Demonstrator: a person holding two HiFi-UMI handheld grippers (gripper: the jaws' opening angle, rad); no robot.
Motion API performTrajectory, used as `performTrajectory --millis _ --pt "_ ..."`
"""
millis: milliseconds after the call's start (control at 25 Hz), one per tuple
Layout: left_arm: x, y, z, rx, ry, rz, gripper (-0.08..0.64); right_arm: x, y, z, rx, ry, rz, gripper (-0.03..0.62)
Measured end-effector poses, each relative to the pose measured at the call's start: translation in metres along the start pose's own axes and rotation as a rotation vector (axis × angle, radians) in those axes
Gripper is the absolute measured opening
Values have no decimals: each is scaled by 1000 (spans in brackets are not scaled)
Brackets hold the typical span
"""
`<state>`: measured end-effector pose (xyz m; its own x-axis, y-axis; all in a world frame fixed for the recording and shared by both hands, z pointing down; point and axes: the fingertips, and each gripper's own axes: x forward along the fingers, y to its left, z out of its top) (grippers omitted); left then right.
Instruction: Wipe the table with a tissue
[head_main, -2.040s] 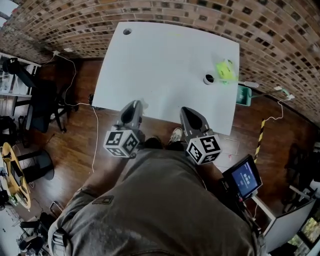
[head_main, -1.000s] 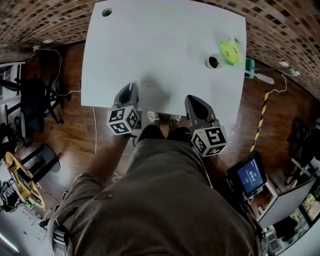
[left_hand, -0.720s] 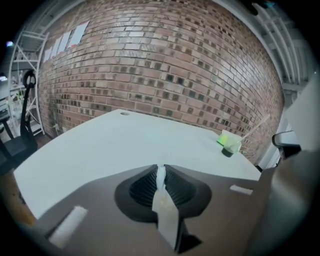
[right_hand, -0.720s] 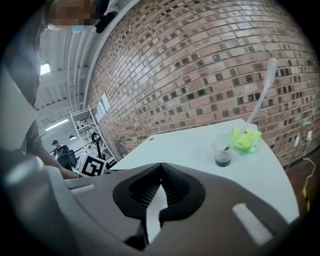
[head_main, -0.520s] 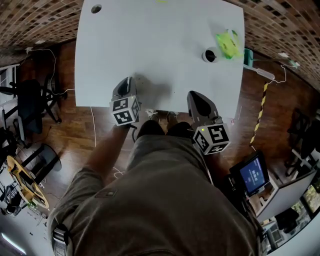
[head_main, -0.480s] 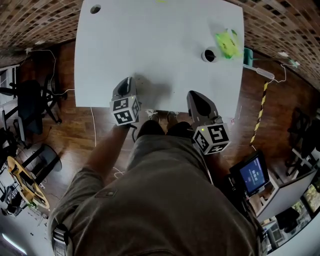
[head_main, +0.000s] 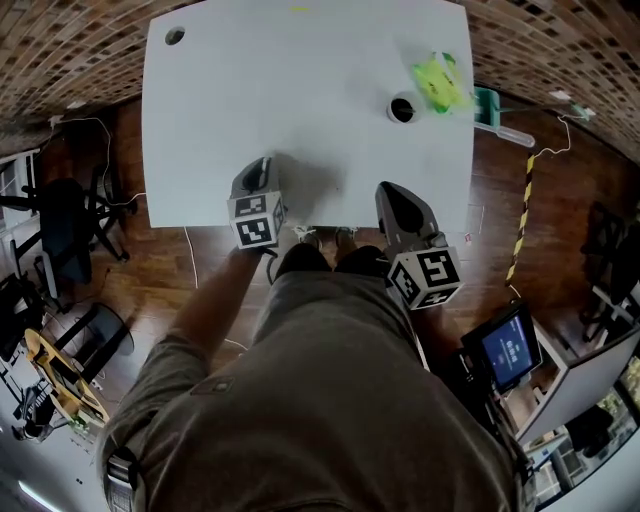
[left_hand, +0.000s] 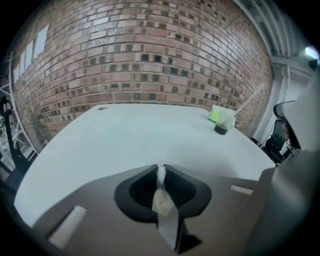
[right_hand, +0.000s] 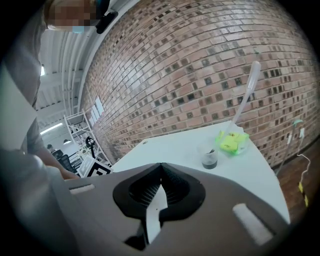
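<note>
left gripper (left_hand: 160, 171) fingers pressed together | right gripper (right_hand: 161, 167) fingers pressed together | smooth white rectangular table (head_main: 300, 90)

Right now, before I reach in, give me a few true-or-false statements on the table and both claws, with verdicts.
1. The cup stands upright next to the green packet, near the far right corner of the table. True.
2. The right claw is wide open. False: its jaws are together.
3. The left claw is shut. True.
4. The green packet lies between the two claws. False: it lies well ahead of both, beside the cup.
</note>
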<state>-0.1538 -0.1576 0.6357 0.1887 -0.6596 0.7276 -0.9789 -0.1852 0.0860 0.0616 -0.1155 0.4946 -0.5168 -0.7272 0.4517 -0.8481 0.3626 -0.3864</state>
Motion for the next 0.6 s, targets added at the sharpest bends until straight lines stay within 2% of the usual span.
performTrajectory --millis 200,600 --pt "9 -35 5 66 9 -59 38 -6 -12 0 10 -11 -20 12" --pt "23 -93 12 133 33 -169 38 -16 -22 6 11 -18 -44 12"
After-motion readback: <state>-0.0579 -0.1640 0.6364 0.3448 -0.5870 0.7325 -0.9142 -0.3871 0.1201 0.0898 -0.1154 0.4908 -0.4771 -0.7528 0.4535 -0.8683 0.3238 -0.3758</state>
